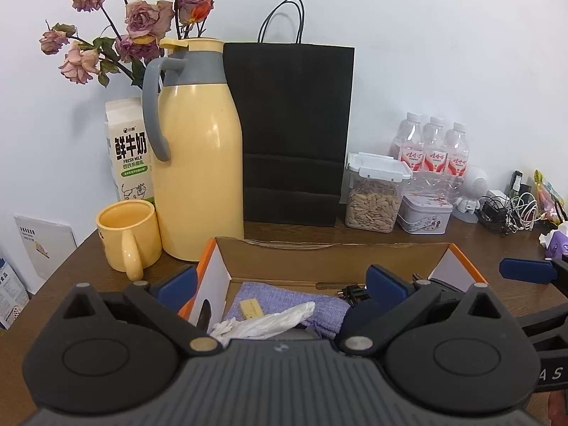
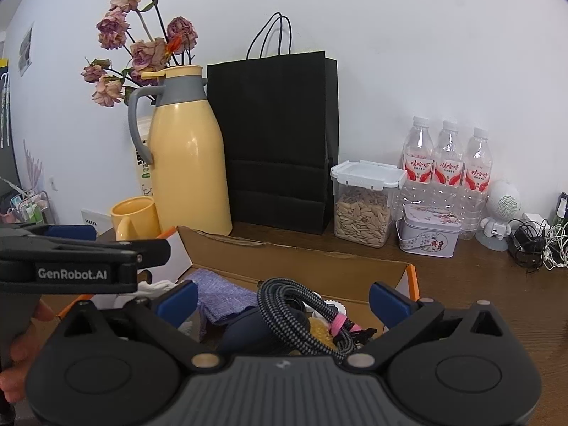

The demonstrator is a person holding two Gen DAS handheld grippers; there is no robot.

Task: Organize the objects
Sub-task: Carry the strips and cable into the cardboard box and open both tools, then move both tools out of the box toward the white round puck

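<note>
An open cardboard box (image 1: 326,262) (image 2: 284,255) with orange-edged flaps sits on the brown table right before both grippers. Inside lie a purple cloth (image 1: 284,301) (image 2: 220,293), a crumpled white bag (image 1: 262,325), a small beige tag (image 1: 251,308), a braided black cable (image 2: 287,314) with a pink tie (image 2: 337,323), and a dark blue object (image 2: 248,333). My left gripper (image 1: 282,282) stands open over the box's left half, nothing between its blue pads. My right gripper (image 2: 282,300) is open above the cable, holding nothing.
Behind the box stand a yellow thermos (image 1: 197,149), a yellow mug (image 1: 127,234), a milk carton (image 1: 127,149), dried roses (image 1: 138,21), a black paper bag (image 1: 291,131), a seed jar (image 1: 372,195), a tin (image 1: 424,214), three water bottles (image 1: 431,149) and tangled cables (image 1: 511,209).
</note>
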